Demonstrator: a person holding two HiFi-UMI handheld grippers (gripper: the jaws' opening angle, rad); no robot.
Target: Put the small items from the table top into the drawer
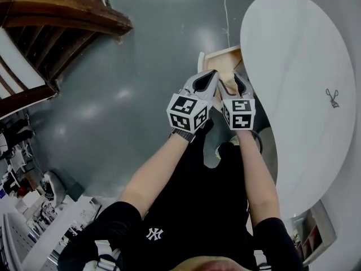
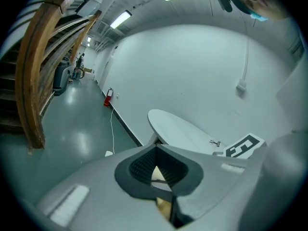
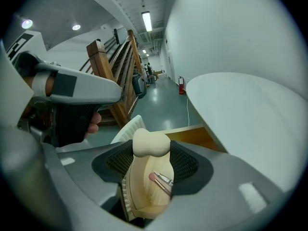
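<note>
Right gripper [image 3: 151, 160]: grey shell, black ribbed pads [image 3: 185, 163], marker cube [image 1: 242, 113] in black-and-white squares. Between the jaws: cream knob [image 3: 150, 142], with a pale wood drawer [image 3: 137, 189] below it. Beyond the jaws: white table [image 3: 240, 109].

Held tools: left gripper [image 1: 206, 82] and right gripper [image 1: 233, 86], grey shells, black ribbed pads [image 3: 186, 163]; each carried a black-and-white marker cube [image 1: 188, 113].
Clothing: black short-sleeved shirt [image 1: 186, 208], small white crest [image 1: 153, 234]; dark wristband [image 1: 183, 134].

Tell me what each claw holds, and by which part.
The right claw grips the cream wooden drawer by its round knob; the left claw is shut on nothing.
</note>
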